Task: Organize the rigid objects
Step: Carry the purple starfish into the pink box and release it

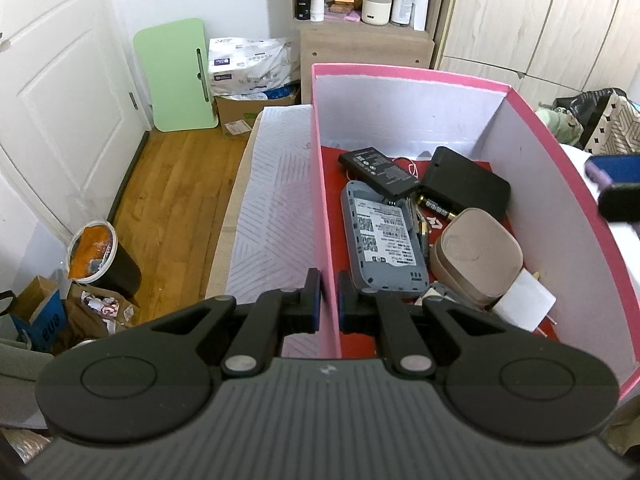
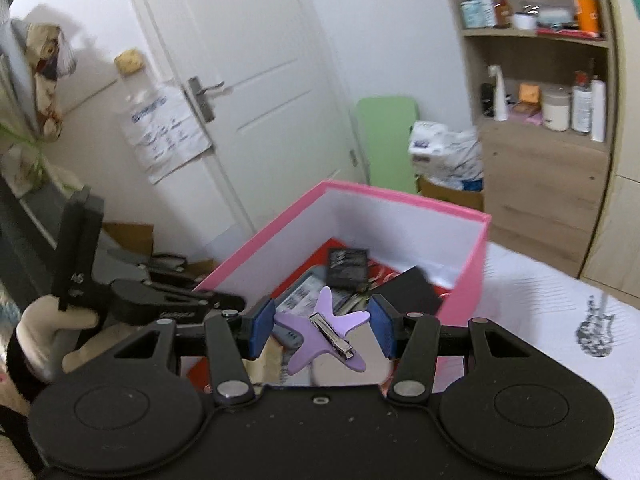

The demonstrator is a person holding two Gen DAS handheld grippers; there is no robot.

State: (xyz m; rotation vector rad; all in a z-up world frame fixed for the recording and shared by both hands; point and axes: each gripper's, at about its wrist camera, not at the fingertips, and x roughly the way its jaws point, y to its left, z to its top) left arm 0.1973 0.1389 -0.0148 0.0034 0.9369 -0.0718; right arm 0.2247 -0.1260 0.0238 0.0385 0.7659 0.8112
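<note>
On the bed (image 1: 276,184), one pink box (image 1: 326,216), one star clip (image 2: 320,330).

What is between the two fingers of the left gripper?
In the left wrist view, the left wall of the pink box stands between the fingers of the left gripper, which straddle it, one pad outside, one inside.

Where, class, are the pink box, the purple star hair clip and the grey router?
pink box (image 1: 325,184): left wrist view, on its left wall.
purple star hair clip (image 2: 325,307): right wrist view, on the star's upper arm.
grey router (image 1: 382,240): left wrist view, on its label.
</note>
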